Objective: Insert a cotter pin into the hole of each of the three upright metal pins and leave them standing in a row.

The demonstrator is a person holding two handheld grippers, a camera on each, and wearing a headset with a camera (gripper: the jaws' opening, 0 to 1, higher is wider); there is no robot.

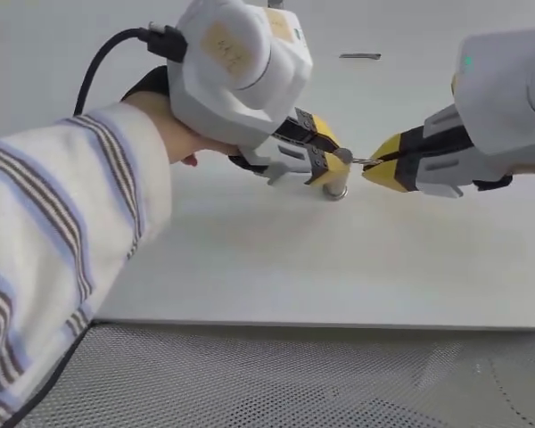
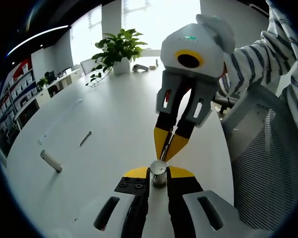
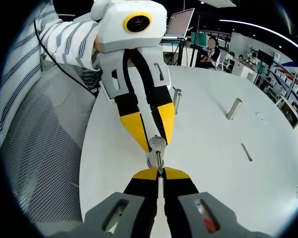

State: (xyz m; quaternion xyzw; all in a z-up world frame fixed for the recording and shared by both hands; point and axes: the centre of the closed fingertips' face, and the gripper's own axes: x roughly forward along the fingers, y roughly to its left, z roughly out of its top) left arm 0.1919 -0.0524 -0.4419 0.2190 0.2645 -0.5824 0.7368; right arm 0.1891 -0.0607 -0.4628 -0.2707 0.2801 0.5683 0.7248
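Table [image 1: 250, 259] | left gripper [image 2: 159, 176] clamps metal pin [image 2: 158, 168] | right gripper [image 3: 159, 174] pinches cotter pin [image 3: 159, 161]

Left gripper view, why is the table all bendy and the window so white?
Left gripper view: the fisheye lens curves the table; daylight washes out the window behind the plant. Right gripper view: same curving, dimmer room behind. Head view: straight table edge, soft even light.

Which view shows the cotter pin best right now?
The right gripper view: the cotter pin runs up unobstructed from the right tongs to the head of the metal pin. The head view shows it side-on as a thin sliver; the left gripper view shows little of it past the metal pin.
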